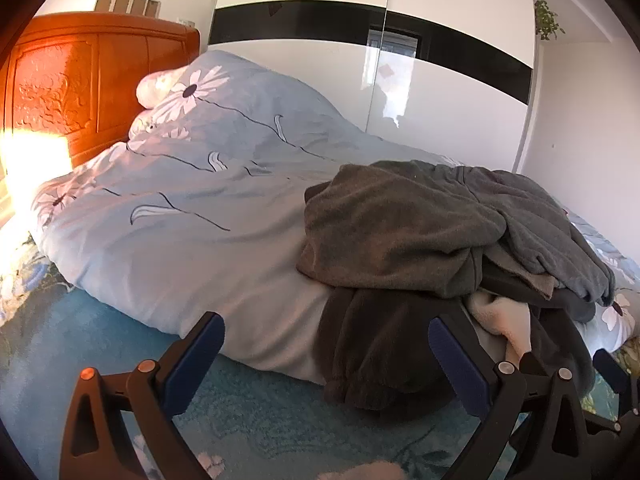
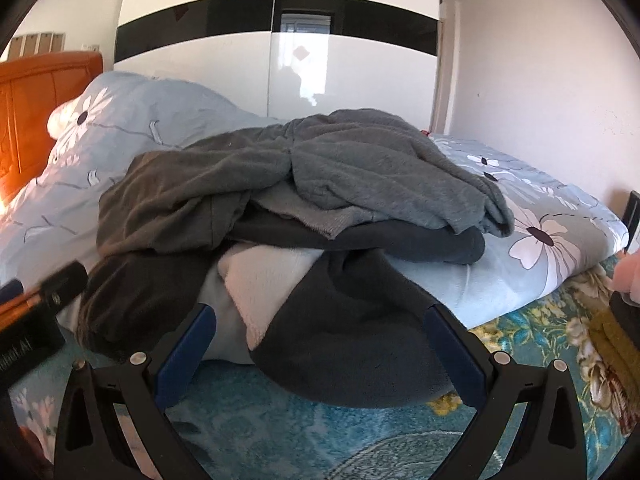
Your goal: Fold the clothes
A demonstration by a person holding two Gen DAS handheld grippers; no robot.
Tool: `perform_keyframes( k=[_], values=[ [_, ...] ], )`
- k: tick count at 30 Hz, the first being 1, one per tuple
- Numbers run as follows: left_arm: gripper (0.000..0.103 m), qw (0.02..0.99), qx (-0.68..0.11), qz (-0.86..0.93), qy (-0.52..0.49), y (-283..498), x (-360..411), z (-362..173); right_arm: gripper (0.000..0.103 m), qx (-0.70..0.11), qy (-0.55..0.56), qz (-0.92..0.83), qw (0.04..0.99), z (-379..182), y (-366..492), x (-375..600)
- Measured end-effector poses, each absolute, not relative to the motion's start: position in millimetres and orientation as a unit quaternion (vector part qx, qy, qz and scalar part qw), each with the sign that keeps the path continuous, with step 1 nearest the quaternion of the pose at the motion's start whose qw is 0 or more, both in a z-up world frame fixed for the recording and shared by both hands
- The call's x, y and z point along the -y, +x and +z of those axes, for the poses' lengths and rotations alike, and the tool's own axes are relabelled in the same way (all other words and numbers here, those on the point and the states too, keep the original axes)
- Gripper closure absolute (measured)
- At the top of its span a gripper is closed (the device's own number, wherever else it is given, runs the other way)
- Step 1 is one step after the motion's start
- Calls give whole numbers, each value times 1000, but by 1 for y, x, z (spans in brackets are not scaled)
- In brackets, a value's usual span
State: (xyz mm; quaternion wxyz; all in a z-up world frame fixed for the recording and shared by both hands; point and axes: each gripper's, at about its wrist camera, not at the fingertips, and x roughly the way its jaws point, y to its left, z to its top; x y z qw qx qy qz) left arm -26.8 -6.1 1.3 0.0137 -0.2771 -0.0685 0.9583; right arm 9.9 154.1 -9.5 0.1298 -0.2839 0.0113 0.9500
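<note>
A heap of dark fleece clothes point(image 1: 420, 232) lies on the light blue flowered duvet point(image 1: 180, 200). A brown-grey garment lies on top, a lighter grey one point(image 2: 380, 168) to its right, a dark one point(image 2: 352, 344) hangs over the front, and a cream one point(image 2: 264, 280) peeks out. My left gripper point(image 1: 324, 352) is open and empty, just in front of the heap's left side. My right gripper point(image 2: 320, 340) is open and empty, with the hanging dark garment between its spread fingers. The left gripper's body shows at the left edge of the right wrist view point(image 2: 36, 300).
The bed has a teal flowered sheet point(image 1: 248, 412) in front and an orange wooden headboard point(image 1: 80, 80) at the left. A white wardrobe with a black stripe point(image 2: 276, 56) stands behind. Some objects point(image 2: 624, 320) sit at the right edge of the bed.
</note>
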Motion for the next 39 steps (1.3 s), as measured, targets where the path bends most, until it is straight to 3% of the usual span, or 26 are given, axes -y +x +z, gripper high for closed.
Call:
perform_keyframes(
  k=[8, 23, 39],
  values=[
    [0, 14, 20, 962, -271, -24, -10, 0, 0, -14, -296, 946, 131, -11, 9, -157],
    [0, -1, 85, 951, -296, -30, 16, -4, 0, -12, -307, 944, 121, -12, 8, -155],
    [0, -3, 81, 949, -306, -32, 17, -7, 0, -3, -318, 942, 111, -18, 6, -149]
  ],
)
